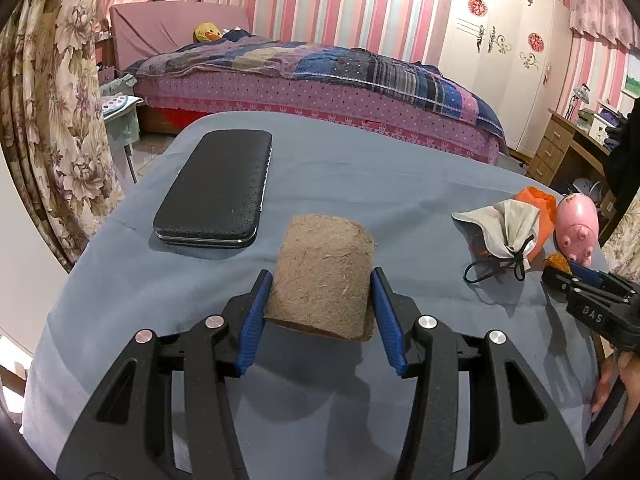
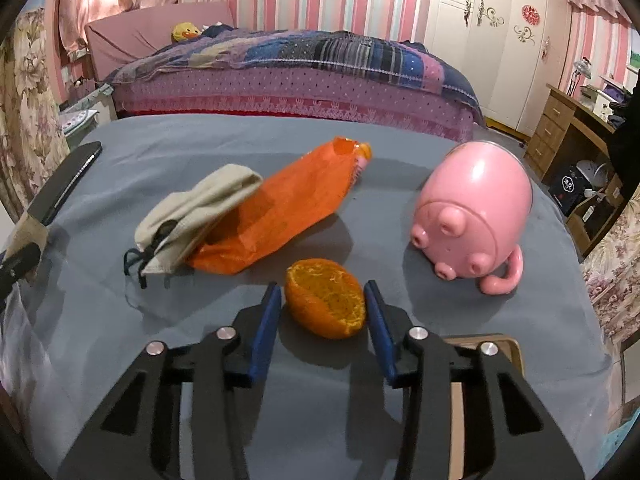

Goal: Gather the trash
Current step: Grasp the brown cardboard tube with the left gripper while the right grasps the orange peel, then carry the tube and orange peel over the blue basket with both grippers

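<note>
As L claw (image 1: 322, 278) grips roll (image 1: 325, 246), R — peel (image 2: 326, 304)

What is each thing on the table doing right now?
Cardboard tube: lying on its side, gripped by the left gripper.
Orange peel: hollow side up, pinched by the right gripper.
Pig toy: tipped over.
Orange bag: lying crumpled.
Black case: closed, flat.
</note>
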A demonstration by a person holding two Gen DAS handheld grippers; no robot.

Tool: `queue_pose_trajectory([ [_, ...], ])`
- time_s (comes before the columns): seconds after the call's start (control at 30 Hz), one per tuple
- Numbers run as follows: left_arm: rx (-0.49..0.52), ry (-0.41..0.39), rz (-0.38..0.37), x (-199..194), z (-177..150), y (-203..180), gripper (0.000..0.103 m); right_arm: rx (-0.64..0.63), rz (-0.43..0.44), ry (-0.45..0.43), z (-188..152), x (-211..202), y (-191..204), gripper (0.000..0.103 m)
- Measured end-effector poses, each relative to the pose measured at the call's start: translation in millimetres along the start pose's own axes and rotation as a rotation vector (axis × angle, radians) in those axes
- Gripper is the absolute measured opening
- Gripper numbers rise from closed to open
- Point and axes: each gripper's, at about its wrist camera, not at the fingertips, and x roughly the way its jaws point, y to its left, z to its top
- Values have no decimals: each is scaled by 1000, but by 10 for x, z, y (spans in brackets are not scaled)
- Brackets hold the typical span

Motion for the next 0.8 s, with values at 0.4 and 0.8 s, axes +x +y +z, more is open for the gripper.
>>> queue_pose_trajectory([
  [0.4,17,10,14,17,-13,-45,49,-17,4,-90,-177,-476,-68,34],
  [0.8,65,-21,-42,-418,-76,-450,49,21,-68,-181,-516,-1455,-674,34],
])
